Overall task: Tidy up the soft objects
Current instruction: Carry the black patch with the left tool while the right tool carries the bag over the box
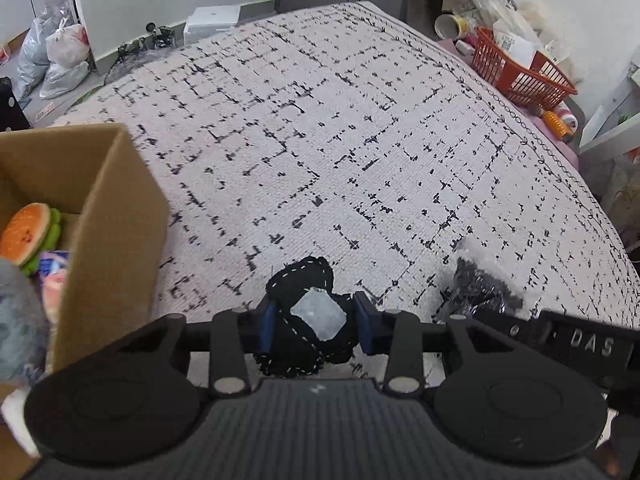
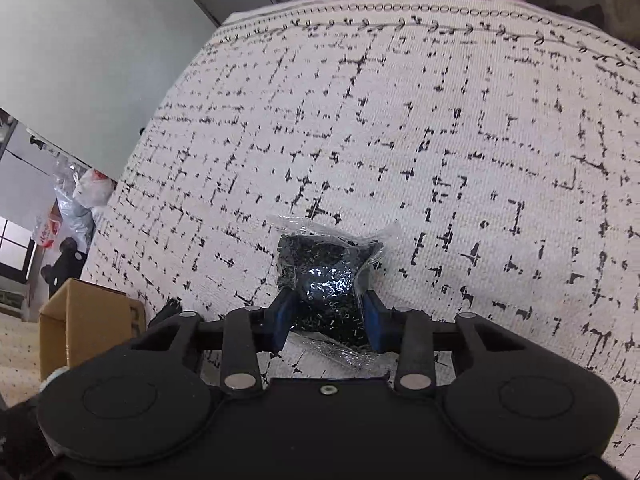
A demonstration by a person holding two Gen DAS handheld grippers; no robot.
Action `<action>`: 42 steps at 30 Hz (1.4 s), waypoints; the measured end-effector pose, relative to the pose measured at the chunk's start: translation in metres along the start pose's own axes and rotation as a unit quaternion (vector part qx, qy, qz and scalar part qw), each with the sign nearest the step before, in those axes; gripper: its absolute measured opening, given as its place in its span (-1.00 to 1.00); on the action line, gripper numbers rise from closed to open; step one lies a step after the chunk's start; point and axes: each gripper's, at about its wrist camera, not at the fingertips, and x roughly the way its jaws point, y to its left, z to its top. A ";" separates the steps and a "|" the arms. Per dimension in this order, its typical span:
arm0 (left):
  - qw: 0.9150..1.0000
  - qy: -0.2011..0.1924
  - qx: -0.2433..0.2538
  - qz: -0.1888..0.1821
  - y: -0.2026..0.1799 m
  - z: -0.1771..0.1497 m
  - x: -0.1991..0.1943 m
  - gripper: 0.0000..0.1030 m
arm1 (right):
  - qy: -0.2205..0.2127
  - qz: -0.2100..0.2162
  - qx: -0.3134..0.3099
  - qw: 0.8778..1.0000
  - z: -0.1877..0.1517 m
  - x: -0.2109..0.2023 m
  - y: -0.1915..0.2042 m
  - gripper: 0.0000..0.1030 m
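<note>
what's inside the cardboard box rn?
In the box: burger toy, a pink packet, something grey and fuzzy. The wall hides the rest.

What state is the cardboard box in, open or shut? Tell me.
Open. The cardboard box shows no lid over its top; a burger toy is visible inside it.

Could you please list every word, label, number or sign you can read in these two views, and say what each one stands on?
"DAS": raised letters on the black bar of the right gripper, seen at the edge of the left wrist view.
Printing on the papers in the orange basket: too small to read.
Red marks on the plastic bags: blurred, unreadable.
</note>
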 end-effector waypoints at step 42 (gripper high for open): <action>0.994 -0.104 -0.022 0.028 0.056 -0.013 -0.143 -0.25 | -0.131 0.060 -0.047 0.988 -0.036 -0.089 0.072 -0.30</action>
